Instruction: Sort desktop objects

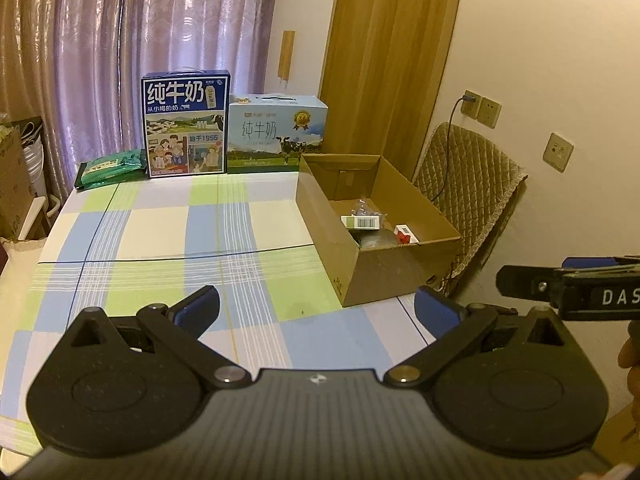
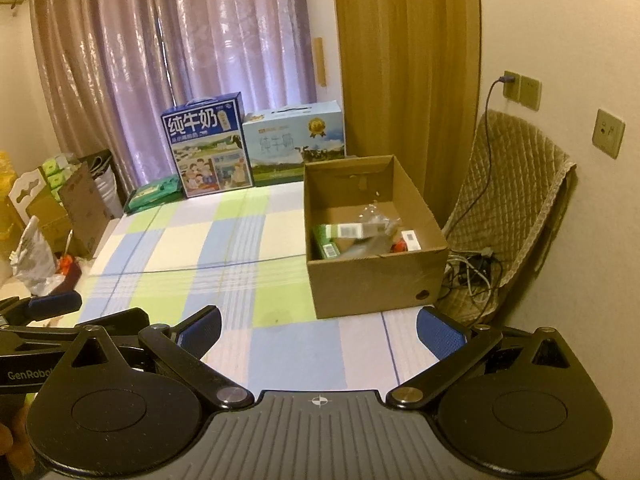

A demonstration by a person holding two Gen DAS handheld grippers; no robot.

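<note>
From my left wrist view, my left hand-held gripper [image 1: 316, 308] hangs over the checked desk [image 1: 160, 248] with its blue pads spread wide and nothing between them. Ahead and to the right of it stands the open cardboard box [image 1: 384, 272], holding a barcoded packet [image 1: 362, 222] and a small red-and-white pack [image 1: 405, 234]. Far ahead, two milk cartons [image 1: 186, 124] stand at the desk's back edge. My right hand-held gripper [image 1: 568, 286] pokes in from the right.

From my right wrist view, the right hand-held gripper [image 2: 319, 330] is also spread wide and empty above the desk [image 2: 180, 248]. The cardboard box [image 2: 372, 280] sits just ahead, slightly right, with green packets [image 2: 326, 240] and clear wrapping inside. The left hand-held gripper [image 2: 52, 304] shows at the left edge.
</note>
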